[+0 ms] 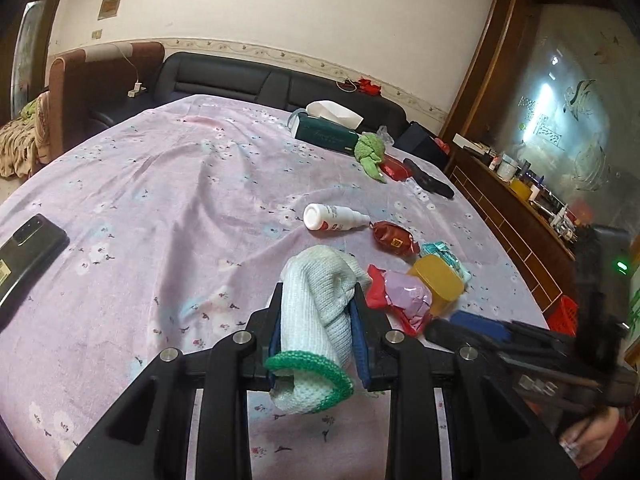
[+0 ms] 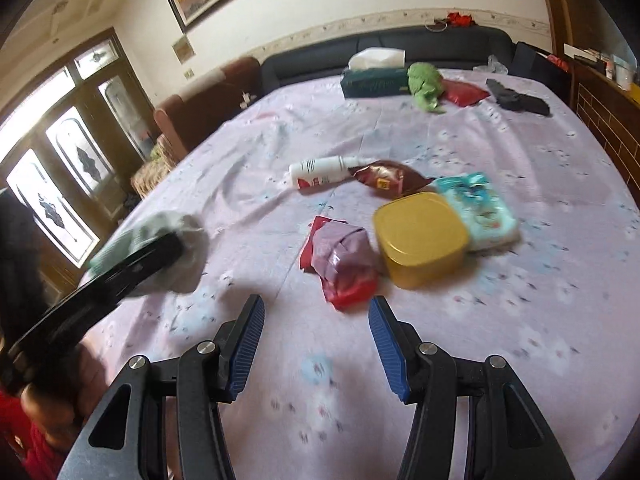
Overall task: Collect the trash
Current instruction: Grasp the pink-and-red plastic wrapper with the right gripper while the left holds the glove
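No label is sharp enough to be read. A white knitted glove (image 1: 316, 312) is clamped in the left gripper (image 1: 318, 300) above the pink floral cloth (image 1: 160, 184) covering the desk. The right gripper (image 2: 316, 308) is held half open and empty, just before a red-and-lilac wrapper (image 2: 340, 260). Glazed doors (image 2: 60, 184) are seen only from the right wrist.

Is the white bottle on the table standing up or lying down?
Lying down. The white bottle rests on its side on the tablecloth, its nozzle end pointing toward the brown wrapper beside it.
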Demonstrator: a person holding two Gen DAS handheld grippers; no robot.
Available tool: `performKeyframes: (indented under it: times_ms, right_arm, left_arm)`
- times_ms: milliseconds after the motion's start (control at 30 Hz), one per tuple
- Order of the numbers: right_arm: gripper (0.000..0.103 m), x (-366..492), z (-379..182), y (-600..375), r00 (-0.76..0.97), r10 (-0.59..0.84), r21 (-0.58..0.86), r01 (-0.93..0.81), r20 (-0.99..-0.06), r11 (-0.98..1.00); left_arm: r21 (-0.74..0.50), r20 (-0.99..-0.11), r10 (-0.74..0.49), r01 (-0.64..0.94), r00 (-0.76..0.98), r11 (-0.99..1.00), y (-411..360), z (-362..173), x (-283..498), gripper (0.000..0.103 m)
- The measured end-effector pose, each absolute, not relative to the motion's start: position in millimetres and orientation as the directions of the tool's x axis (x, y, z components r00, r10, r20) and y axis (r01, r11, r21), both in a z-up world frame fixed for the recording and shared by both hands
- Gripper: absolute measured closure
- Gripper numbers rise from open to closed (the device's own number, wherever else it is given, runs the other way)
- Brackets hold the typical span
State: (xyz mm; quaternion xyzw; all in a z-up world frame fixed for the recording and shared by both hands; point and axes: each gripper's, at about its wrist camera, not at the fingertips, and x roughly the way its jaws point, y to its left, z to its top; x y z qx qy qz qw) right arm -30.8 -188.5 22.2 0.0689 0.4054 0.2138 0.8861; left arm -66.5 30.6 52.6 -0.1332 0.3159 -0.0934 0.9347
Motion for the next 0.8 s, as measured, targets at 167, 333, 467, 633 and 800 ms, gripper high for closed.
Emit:
performKeyframes:
  times_ms: [167, 333, 467, 633, 800]
  right_arm:
    - [0.043, -6.6, 11.9, -178.6, 0.587, 0.375, 0.268, -0.264, -0.718, 0.927]
    - [0.043, 11.0, 6.5, -172.9, 0.59, 0.344, 0.242, -0.247, -0.73, 0.938]
    - [0.063, 10.2, 3.8, -169.5, 0.593, 0.325, 0.214, -0.252, -0.737, 0.944]
    - [0.065, -20.8, 14.2, -179.9, 0.658, 0.331, 0.209, -0.26, -0.676, 0.943]
    - [0.065, -53.9, 23.5, -204.7, 0.732, 0.305, 0.223, -0.211, -0.609, 0.952]
  left_arm:
    - [-0.32, -0.561, -0.277, 0.104, 0.78, 0.942, 34.7, 47.7, -69.8, 0.076]
    - [-0.313, -0.562, -0.284, 0.118, 0.777, 0.942, 30.2, 44.9, -70.5, 0.076]
    - [-0.293, -0.562, -0.278, 0.127, 0.779, 0.948, 22.1, 44.2, -73.4, 0.076]
    - [-0.259, -0.555, -0.269, 0.144, 0.787, 0.955, 4.0, 45.5, -78.1, 0.076]
    - [-0.188, -0.549, -0.232, 0.152, 0.803, 0.97, -21.7, 45.7, -82.8, 0.076]
